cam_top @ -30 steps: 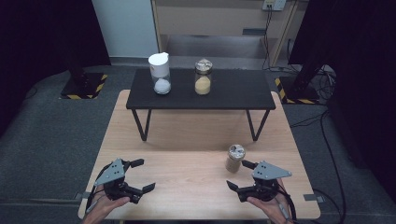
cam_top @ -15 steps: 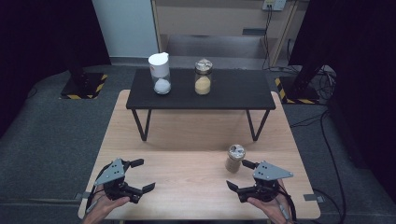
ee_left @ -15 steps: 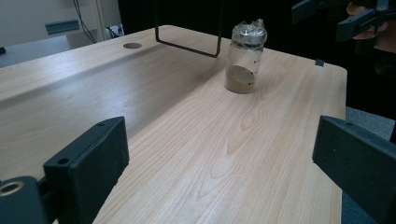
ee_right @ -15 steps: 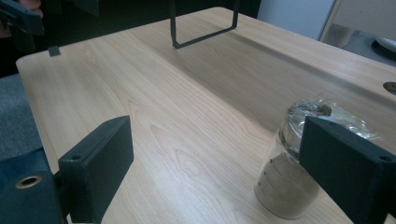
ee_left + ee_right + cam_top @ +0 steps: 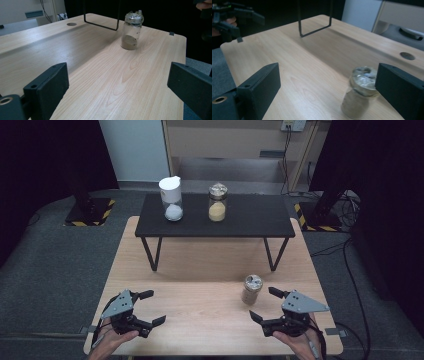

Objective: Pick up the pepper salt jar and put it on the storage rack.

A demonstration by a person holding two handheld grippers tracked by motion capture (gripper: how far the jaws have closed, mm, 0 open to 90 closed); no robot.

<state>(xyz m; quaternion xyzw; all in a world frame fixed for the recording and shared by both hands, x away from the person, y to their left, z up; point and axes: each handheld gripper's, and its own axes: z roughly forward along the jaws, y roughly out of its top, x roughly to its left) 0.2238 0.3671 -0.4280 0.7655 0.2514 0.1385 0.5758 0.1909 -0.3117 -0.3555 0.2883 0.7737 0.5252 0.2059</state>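
Note:
A small clear jar (image 5: pixel 251 289) with brown powder and a crinkled film top stands on the wooden table (image 5: pixel 200 270), right of the middle. It appears upright in the left gripper view (image 5: pixel 131 31) and close up in the right gripper view (image 5: pixel 360 92). My right gripper (image 5: pixel 266 306) is open near the front right edge, its far jaw just beside the jar. My left gripper (image 5: pixel 150 308) is open at the front left, with nothing between its jaws. On the black bench (image 5: pixel 250 222) at the back stand a white-lidded container (image 5: pixel 171 198) and a jar of yellow powder (image 5: pixel 217 202).
The bench's thin black legs (image 5: pixel 150 254) come down onto the far half of the table. The other hand and its gripper (image 5: pixel 229 18) sit at the top left of the right gripper view. Dark floor and black stands with hazard stripes (image 5: pixel 90 212) surround the table.

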